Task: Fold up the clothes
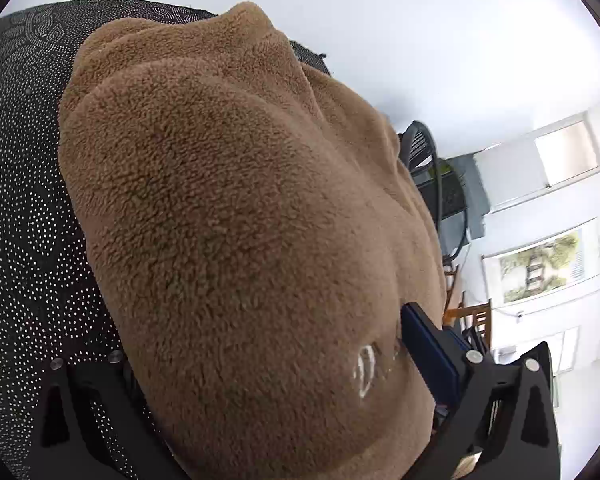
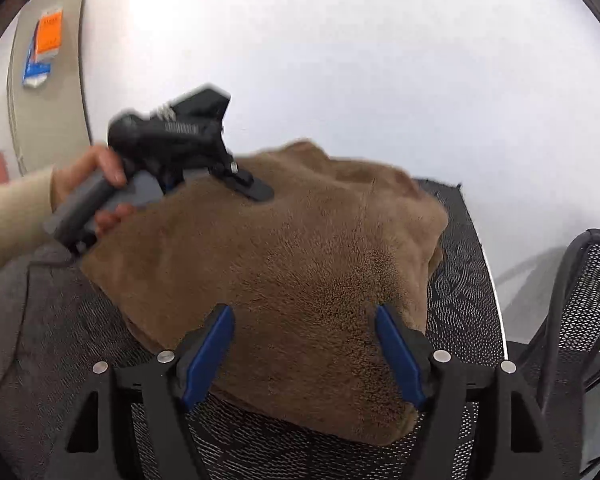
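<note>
A brown fleece garment lies bunched in folds on a black dotted cloth. In the left wrist view it fills the space between my left gripper's widely spread jaws. It hides one finger, and the other blue finger rests against its side. The right wrist view shows the fleece from the other side. There a hand holds the left gripper, one finger lying on the fleece's far edge. My right gripper stands open over the near edge, and neither pad presses the fleece.
A grey garment lies at the left on the dotted cloth. A black mesh chair stands at the right, and the chair also shows past the fleece. A white wall is behind, with a framed picture.
</note>
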Demonstrator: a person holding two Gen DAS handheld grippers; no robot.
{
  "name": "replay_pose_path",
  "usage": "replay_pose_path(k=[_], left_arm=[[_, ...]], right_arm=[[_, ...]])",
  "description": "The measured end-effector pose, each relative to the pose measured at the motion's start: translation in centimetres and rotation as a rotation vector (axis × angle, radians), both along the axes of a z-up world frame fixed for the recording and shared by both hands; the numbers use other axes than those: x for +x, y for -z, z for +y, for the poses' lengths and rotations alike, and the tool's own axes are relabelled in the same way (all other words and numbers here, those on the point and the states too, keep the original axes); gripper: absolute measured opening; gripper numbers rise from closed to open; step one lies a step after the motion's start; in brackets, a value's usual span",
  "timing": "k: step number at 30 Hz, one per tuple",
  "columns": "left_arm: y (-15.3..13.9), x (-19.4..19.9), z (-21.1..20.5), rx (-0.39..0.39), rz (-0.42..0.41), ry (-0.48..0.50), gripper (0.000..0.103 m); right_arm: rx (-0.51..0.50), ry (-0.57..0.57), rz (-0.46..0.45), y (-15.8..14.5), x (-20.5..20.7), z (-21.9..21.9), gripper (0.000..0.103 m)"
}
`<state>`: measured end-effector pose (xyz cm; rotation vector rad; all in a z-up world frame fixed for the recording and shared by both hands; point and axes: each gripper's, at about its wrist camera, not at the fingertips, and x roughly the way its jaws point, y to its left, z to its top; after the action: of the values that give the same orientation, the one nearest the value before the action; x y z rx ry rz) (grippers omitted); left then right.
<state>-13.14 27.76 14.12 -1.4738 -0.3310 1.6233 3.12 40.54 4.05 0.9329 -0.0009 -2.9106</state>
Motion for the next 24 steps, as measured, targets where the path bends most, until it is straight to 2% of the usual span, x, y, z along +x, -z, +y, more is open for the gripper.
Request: replay_pose_path(k=[3,6,12,16,18,21,24], left_arm=[[0.1,0.1,-0.5,0.014,0.003,-0.002,0.102],[-0.5,-0.1,0.0,0.005,0.009,-0.001,0.102],[-0.6,0.1,1.1,0.009,0.019,-0.006,0.102],[-0.6,0.1,1.4,0.011,0.024,-0.012,0.102],[-0.6,0.1,1.5,0.012,0.025,-0.015,0.102],[-0.6,0.3,2.2,0.008,0.031,-0.017,0.102],[-0.7,0.5,1.9,0.006,0.034,-0.02,0.102]], right_arm=[[-0.091,0.015,0.046,-0.7,0.3,0.4,0.081],[-0.093,0.079,0.081,-0.8,0.4,1.1,0.081],[-0.152,0.203,0.092,-1.1,1.0,3.2,0.081],[-0.108,0.287,0.108,-1.3,1.4,3.9,0.082],[-0.086,0.302,0.065,-0.9,0.8,4.0,0.082],[-0.044,0.259,-0.113,1.2,-1.6,3.4,0.082],[-0.077,0.253,-0.131,1.4,-1.9,4.0,0.084]])
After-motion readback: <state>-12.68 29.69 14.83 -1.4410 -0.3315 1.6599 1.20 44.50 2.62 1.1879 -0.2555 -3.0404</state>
